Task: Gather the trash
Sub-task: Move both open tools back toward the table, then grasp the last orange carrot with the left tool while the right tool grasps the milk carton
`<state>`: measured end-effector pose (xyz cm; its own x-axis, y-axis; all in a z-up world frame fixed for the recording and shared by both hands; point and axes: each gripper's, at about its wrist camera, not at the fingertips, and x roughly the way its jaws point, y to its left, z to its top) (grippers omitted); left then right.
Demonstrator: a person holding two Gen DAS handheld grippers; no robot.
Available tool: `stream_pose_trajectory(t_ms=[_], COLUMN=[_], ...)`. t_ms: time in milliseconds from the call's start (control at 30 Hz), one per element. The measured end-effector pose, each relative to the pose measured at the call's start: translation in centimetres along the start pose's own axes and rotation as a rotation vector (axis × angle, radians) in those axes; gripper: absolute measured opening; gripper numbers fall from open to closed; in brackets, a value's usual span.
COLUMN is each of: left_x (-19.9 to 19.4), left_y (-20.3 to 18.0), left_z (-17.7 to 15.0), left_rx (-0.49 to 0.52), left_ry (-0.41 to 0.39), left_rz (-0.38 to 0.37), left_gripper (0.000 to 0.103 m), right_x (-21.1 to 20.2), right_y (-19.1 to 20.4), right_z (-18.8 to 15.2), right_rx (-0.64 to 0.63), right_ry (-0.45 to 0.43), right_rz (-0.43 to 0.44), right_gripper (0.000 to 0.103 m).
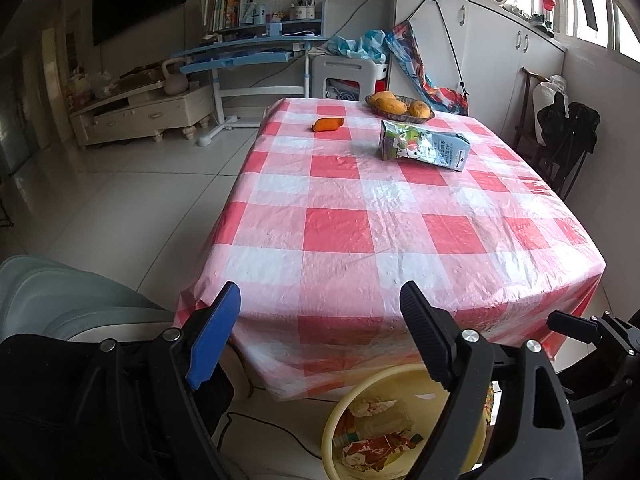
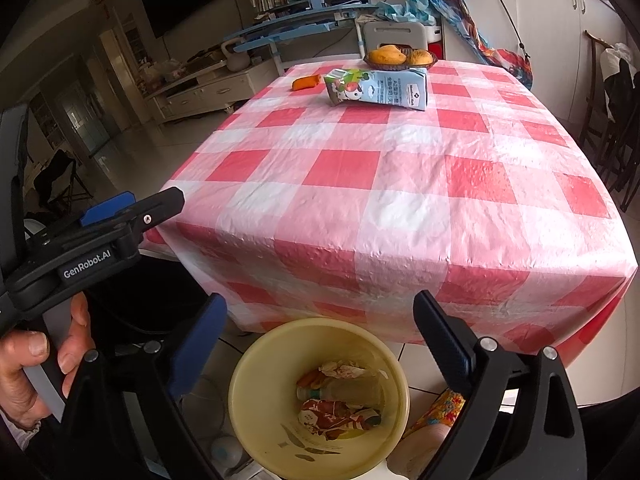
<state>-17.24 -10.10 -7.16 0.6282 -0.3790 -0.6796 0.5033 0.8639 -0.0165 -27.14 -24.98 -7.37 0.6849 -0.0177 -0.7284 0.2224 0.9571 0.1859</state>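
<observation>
A yellow trash bin (image 2: 256, 364) stands on the floor below the table's near edge, with crumpled wrappers and a bottle (image 2: 340, 392) inside; the left wrist view shows the bin (image 1: 340, 408) too. My right gripper (image 2: 320, 320) is open and empty above the bin. My left gripper (image 1: 320, 304) is open and empty at the table's near edge, and shows in the right wrist view (image 2: 160, 208). A crushed milk carton (image 1: 424, 146) (image 2: 376, 86) lies at the far end of the table. A small orange piece (image 1: 328, 124) (image 2: 306, 82) lies beyond it.
The table has a red-and-white checked cloth (image 1: 380, 220) (image 2: 400, 184). A bowl of mangoes (image 1: 400, 108) (image 2: 400, 58) stands at the far edge. A grey chair (image 1: 52, 300) is at the left, dark chairs (image 1: 560, 140) at the right.
</observation>
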Motion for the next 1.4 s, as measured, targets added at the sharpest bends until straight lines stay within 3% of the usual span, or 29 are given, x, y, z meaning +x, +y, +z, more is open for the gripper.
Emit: stream_pose_trajectory(t_ms=[833,967,1067,1200,1400], left_x=[0.0,-0.3,-0.7,0.4,3.8], left_y=[0.0,-0.2,-0.2,0.0,0.4], left_z=[0.0,0.4,1.7,4.1,9.0], left_rx=[0.001,0.011,0.014,0.027,0.055], left_ry=[-0.001,-0.011,-0.038,-0.057,-0.085], left_rz=[-0.002,-0.016,-0.032,-0.029,-0.034], left_gripper=[0.079,0.079,0.081,0.083,0.083], right_x=[0.5,0.4,-0.5,-1.7,-0.1], right_y=[0.8,0.5,0.1,0.0,-2.4], right_z=[0.0,0.3,1.8,5.4,10.2], right_rx=[-0.045,-0.015,0.000,-0.101,-0.174], right_ry=[0.005,0.008,-0.011,-0.063,-0.078], right_rz=[-0.022,0.011,0.033,0.008,-0.036], right_gripper=[0.091,0.091,0.091,0.094,0.094])
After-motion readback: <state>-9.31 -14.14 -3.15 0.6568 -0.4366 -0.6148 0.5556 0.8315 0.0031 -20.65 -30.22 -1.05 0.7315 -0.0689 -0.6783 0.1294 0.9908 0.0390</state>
